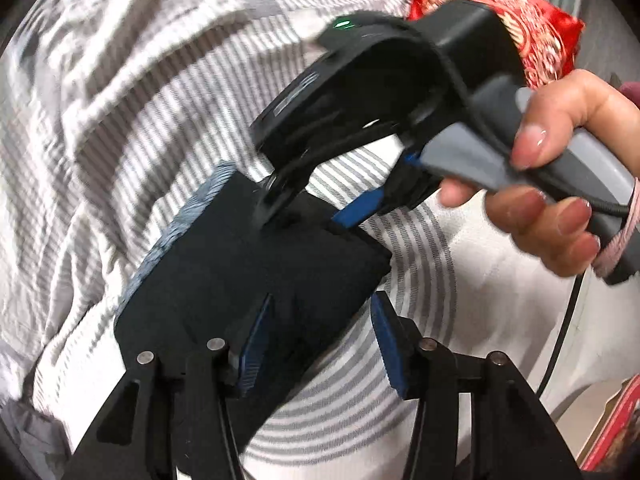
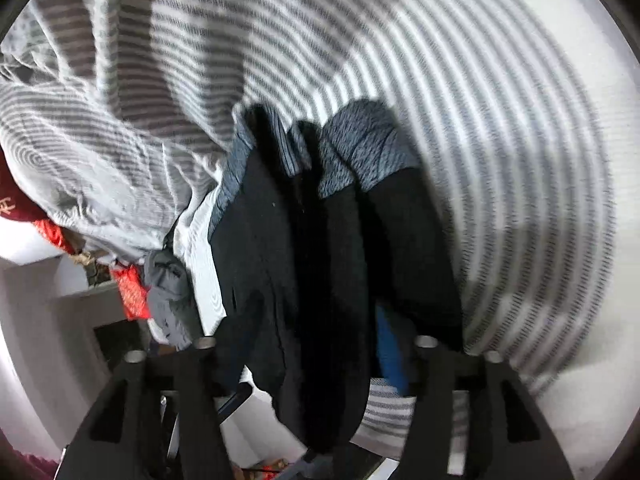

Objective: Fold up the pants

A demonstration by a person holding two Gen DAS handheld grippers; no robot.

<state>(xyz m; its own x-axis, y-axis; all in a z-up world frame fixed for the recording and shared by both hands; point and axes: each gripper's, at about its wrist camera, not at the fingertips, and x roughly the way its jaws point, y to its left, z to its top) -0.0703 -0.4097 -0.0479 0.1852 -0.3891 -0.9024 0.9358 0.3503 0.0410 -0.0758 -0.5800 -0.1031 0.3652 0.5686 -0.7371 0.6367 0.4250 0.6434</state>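
The black pants (image 1: 240, 280) lie folded into a compact packet on the striped sheet, with grey-blue lining showing along the left edge. My left gripper (image 1: 320, 342) hovers open over the packet's near right corner. Its left pad is over the cloth and its right pad is over the sheet. A hand (image 1: 560, 168) holds my right gripper (image 1: 382, 186) at the packet's far right corner, its blue pads apart. In the right wrist view the pants (image 2: 280, 240) run up between the open right gripper (image 2: 316, 356) fingers. One blue pad (image 2: 390, 352) shows; cloth hides the other.
A grey-and-white striped bedsheet (image 1: 120, 120) lies rumpled to the left and behind. A red embroidered cushion (image 1: 500, 12) sits at the far right. A black cable (image 1: 560, 340) hangs on the right. A grey cloth (image 2: 168, 288) and red items (image 2: 132, 292) lie by the bed's edge.
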